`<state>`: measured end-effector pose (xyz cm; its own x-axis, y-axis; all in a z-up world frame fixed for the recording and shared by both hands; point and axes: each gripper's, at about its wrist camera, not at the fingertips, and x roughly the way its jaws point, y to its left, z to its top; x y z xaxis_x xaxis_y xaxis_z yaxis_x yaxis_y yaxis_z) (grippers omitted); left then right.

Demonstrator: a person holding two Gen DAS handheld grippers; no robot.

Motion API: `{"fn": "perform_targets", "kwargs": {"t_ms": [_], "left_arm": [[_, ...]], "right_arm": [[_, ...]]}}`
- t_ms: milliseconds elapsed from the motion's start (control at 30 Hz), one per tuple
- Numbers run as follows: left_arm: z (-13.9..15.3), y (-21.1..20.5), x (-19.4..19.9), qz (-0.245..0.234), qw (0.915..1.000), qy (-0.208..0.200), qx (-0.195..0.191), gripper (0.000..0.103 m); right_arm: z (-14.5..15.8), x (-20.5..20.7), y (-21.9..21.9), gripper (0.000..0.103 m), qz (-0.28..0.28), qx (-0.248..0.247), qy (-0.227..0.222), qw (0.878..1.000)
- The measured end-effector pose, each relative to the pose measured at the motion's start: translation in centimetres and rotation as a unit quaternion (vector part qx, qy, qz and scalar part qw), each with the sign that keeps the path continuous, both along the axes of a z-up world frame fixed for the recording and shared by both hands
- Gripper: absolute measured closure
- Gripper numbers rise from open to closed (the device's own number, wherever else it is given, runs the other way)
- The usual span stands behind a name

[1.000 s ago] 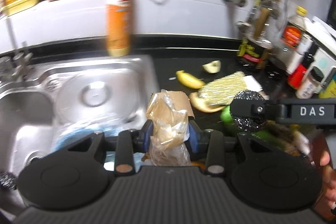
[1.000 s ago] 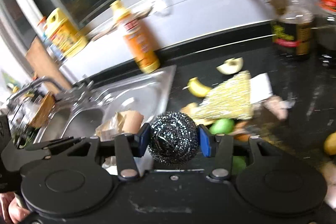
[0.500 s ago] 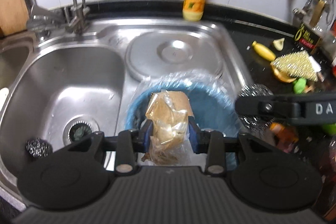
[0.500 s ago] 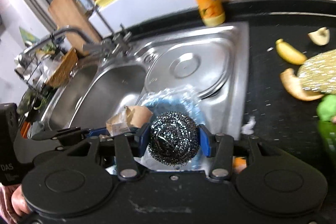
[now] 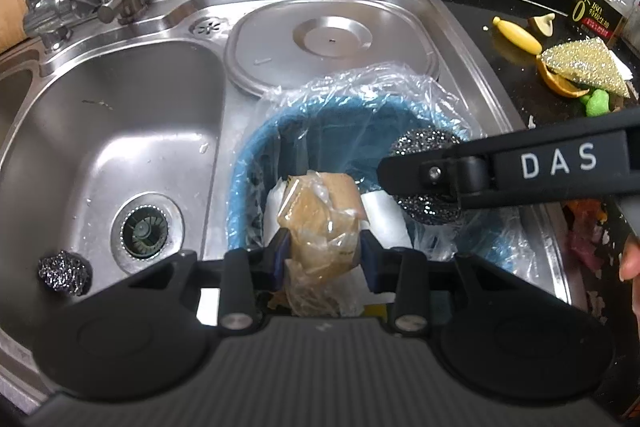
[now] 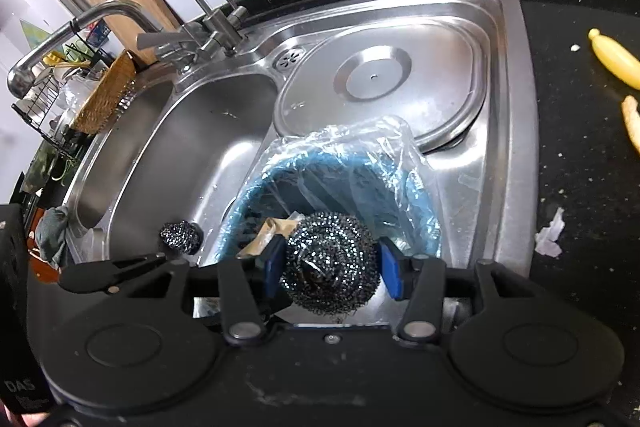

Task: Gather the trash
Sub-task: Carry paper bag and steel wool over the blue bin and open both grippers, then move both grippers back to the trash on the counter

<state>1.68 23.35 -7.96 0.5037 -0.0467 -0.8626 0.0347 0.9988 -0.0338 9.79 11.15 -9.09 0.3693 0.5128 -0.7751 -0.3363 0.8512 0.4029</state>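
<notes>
Through the left wrist camera, my left gripper (image 5: 322, 255) pinched a crumpled plastic wrapper (image 5: 320, 223) over the blue bin (image 5: 256, 163) at the sink's (image 5: 120, 131) right side, ready to drop it; the right tool's arm crossed just beside it.

Through the right wrist camera, my right gripper (image 6: 330, 265) had just been opening around the steel scourer (image 6: 330, 263), its right pad apparently clear. Another scourer (image 6: 180, 235) lay in the basin.

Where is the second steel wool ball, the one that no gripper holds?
The loose steel wool ball lies in the sink basin, low at the left in the left wrist view, left of the drain and apart from the blue bin.
</notes>
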Motion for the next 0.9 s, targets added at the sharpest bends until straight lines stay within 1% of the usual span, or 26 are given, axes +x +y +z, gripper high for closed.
{"fn": "perform_targets", "kwargs": {"t_ms": [33, 67, 100, 133, 167, 200, 233, 267, 300, 367, 600, 900], "left_arm": [[0.0, 0.1, 0.0, 0.0, 1.0, 0.0, 0.0, 0.065], [0.0, 0.1, 0.0, 0.001, 1.0, -0.002, 0.002, 0.057], [0.1, 0.2, 0.0, 0.001, 1.0, -0.002, 0.003, 0.044], [0.2, 0.3, 0.0, 0.003, 1.0, -0.005, 0.003, 0.04], [0.4, 0.3, -0.1, -0.001, 1.0, -0.008, -0.005, 0.035], [0.5, 0.3, -0.1, -0.002, 0.9999, -0.009, -0.009, 0.029], [0.7, 0.3, -0.2, -0.003, 0.9998, -0.012, -0.012, 0.026], [0.9, 0.1, -0.3, -0.002, 0.9998, -0.017, -0.01, 0.016], [1.1, 0.0, -0.3, 0.001, 0.9998, -0.022, -0.003, 0.007], [1.4, -0.2, -0.4, 0.005, 0.9995, -0.032, 0.008, 0.004], [2.2, -0.6, -0.3, 0.013, 0.9993, -0.034, -0.002, 0.002], [3.4, -2.8, -0.3, -0.002, 0.9989, -0.047, -0.008, 0.0]], "right_arm": [[0.0, 0.0, 0.1, 0.05, -0.001, 0.001, 0.002, 1.0], [0.1, 0.0, 0.1, 0.044, -0.002, 0.004, 0.003, 1.0], [0.2, 0.0, 0.1, 0.031, -0.002, 0.01, 0.005, 1.0], [0.3, 0.1, 0.4, 0.025, -0.003, 0.013, 0.002, 1.0], [0.5, 0.0, 0.4, 0.014, -0.004, 0.014, -0.002, 1.0], [0.8, -0.2, 0.4, 0.008, -0.004, 0.015, -0.007, 1.0], [0.9, -0.1, 0.5, 0.007, -0.003, 0.016, -0.011, 1.0], [1.2, -0.3, 0.5, 0.005, -0.003, 0.016, -0.015, 1.0], [1.4, -0.3, 0.5, 0.001, -0.002, 0.015, -0.016, 1.0], [1.7, -0.5, 0.3, 0.0, -0.004, 0.015, -0.019, 1.0], [2.6, -1.2, -0.5, 0.0, -0.005, 0.015, -0.028, 0.999], [3.7, -2.1, -3.0, 0.0, -0.032, 0.02, -0.036, 0.999]]}}
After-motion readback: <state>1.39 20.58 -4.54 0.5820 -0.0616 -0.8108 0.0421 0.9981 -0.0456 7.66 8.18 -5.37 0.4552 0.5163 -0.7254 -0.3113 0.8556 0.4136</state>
